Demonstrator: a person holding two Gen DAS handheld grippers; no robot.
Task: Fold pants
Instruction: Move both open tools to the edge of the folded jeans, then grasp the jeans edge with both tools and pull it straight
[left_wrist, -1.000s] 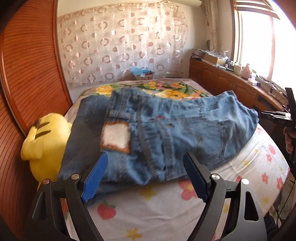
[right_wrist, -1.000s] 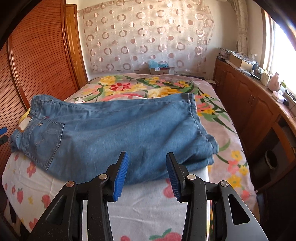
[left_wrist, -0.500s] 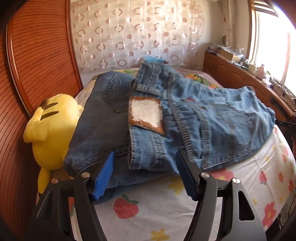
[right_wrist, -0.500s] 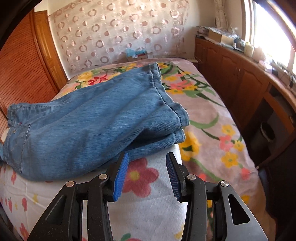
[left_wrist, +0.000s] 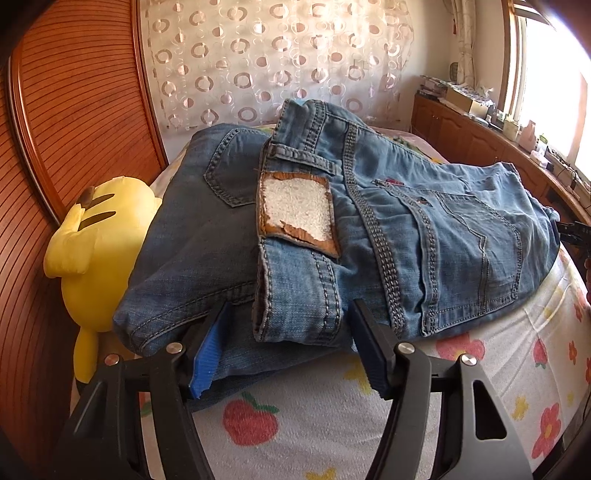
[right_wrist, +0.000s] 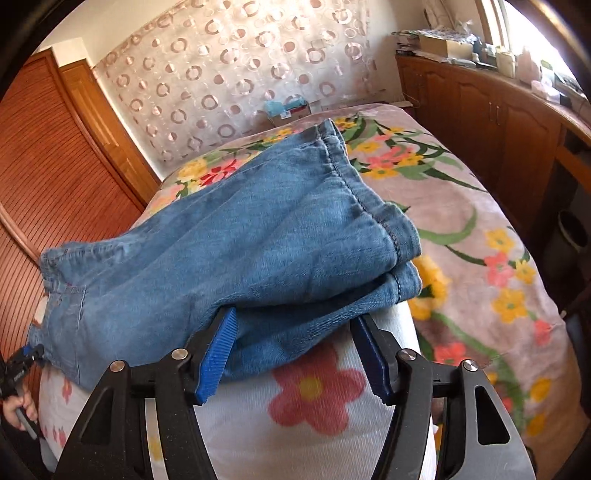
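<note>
Blue jeans (left_wrist: 406, 229) lie folded lengthwise on the bed, waistband with a worn leather patch (left_wrist: 297, 210) toward the left wrist view. My left gripper (left_wrist: 288, 350) is open, its fingers on either side of the waistband's near edge. In the right wrist view the leg hems (right_wrist: 369, 206) lie stacked. My right gripper (right_wrist: 295, 354) is open, its fingers around the near edge of the lower legs (right_wrist: 295, 332). The left gripper also shows at the far left (right_wrist: 22, 365).
A yellow plush toy (left_wrist: 96, 251) lies left of the waistband against the wooden headboard (left_wrist: 74, 110). The bed has a white flowered cover (left_wrist: 480, 387) and a floral blanket (right_wrist: 461, 221). Wooden cabinets (right_wrist: 498, 110) run along the right. A box (right_wrist: 288, 109) sits at the bed's far end.
Both grippers have moved forward to the jeans. The left now straddles the waistband edge; the right has opened wider and straddles the leg edge.
</note>
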